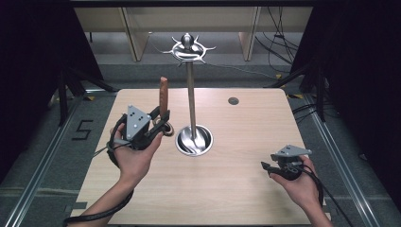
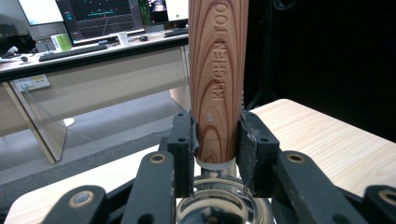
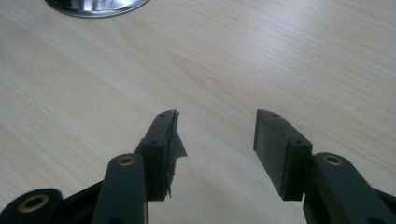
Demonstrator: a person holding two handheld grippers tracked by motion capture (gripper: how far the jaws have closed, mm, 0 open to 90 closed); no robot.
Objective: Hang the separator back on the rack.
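The left tool gripped a wooden handle low down between its pads, the handle rising upright above it, just left of the rack's round base on the table. The right tool hovered near the table, jaws apart, holding nothing
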